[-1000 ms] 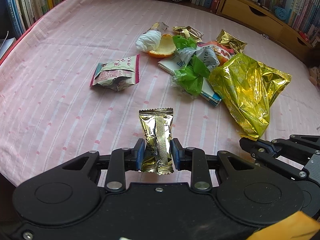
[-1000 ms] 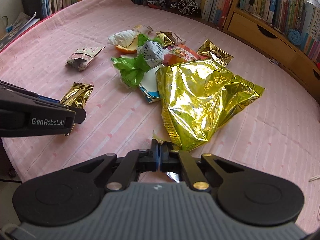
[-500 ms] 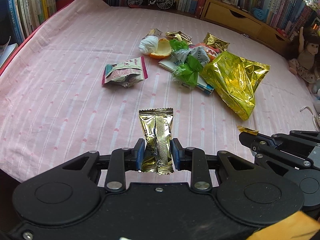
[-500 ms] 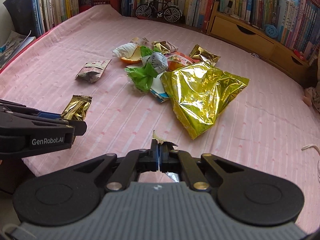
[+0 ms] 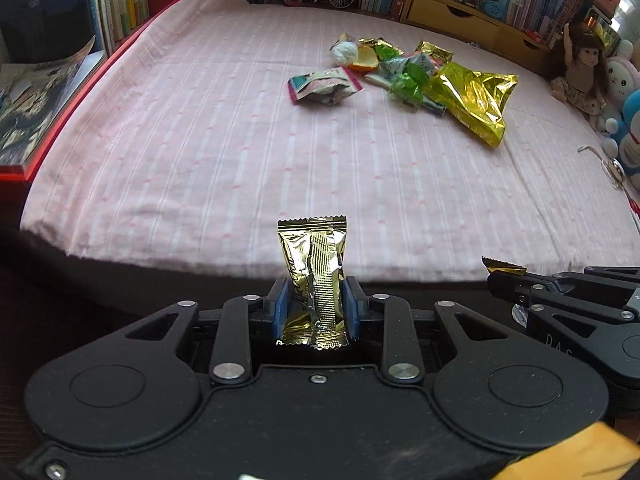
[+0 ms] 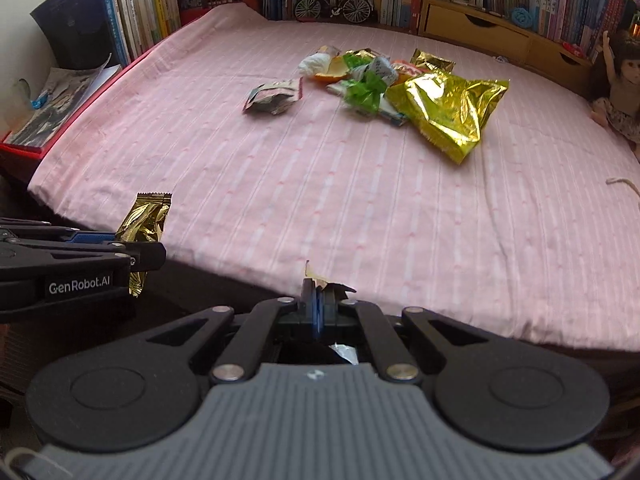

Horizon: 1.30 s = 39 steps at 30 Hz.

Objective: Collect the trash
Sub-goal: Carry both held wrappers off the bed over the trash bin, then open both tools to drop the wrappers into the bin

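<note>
The left gripper (image 5: 313,304) is clamping a gold wrapper (image 5: 314,276) in its jaws; the right gripper (image 6: 319,300) is pinching a foil scrap (image 6: 316,278). Far ahead of both jaws, a trash pile (image 6: 384,88) is waiting on the bed (image 6: 280,184).

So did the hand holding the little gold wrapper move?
Yes. The left gripper, shut on the small gold wrapper, has pulled back from the trash pile to past the bed's near edge.

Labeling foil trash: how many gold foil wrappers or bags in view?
4: small wrapper in left hand-held gripper; scrap in right hand-held gripper; big bag and small packet on bed. More may be hidden.
</note>
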Each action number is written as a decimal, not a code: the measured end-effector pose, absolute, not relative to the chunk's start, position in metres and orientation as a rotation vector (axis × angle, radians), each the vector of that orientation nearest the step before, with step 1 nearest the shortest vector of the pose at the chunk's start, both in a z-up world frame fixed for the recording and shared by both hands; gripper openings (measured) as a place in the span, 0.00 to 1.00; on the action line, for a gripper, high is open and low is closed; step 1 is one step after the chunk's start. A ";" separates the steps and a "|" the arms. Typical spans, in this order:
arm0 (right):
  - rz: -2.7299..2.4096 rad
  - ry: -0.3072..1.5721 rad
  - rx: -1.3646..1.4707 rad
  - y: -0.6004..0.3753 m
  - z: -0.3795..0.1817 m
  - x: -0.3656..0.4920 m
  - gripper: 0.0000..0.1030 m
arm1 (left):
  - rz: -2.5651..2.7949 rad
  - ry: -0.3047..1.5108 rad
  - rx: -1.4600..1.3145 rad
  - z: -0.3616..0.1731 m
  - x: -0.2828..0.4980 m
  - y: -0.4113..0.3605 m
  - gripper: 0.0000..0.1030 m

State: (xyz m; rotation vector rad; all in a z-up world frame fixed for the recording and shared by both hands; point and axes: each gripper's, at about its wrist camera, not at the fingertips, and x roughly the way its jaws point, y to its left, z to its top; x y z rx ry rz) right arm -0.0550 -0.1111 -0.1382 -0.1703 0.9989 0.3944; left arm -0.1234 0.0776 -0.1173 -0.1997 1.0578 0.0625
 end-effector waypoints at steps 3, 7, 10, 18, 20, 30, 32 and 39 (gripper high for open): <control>0.404 1.037 -0.139 -0.099 -0.147 -0.081 0.04 | 0.060 1.083 -0.203 -0.125 -0.149 0.093 0.26; 0.443 1.094 -0.102 -0.084 -0.158 -0.104 0.04 | 0.065 1.129 -0.208 -0.139 -0.175 0.106 0.26; 0.470 1.149 -0.096 -0.075 -0.171 -0.110 0.04 | 0.060 1.173 -0.241 -0.156 -0.188 0.113 0.26; 0.452 1.305 -0.062 -0.059 -0.238 -0.090 0.04 | 0.042 1.296 -0.232 -0.235 -0.187 0.112 0.26; 0.447 1.323 -0.075 -0.056 -0.254 -0.086 0.04 | 0.045 1.318 -0.251 -0.254 -0.187 0.111 0.26; 0.433 1.374 -0.104 -0.051 -0.308 -0.088 0.32 | 0.055 1.384 -0.263 -0.314 -0.193 0.106 0.29; 0.426 1.380 -0.098 -0.052 -0.312 -0.089 0.38 | 0.059 1.389 -0.251 -0.317 -0.194 0.105 0.40; 0.419 1.370 -0.102 -0.051 -0.310 -0.091 0.51 | 0.073 1.363 -0.230 -0.308 -0.195 0.099 0.65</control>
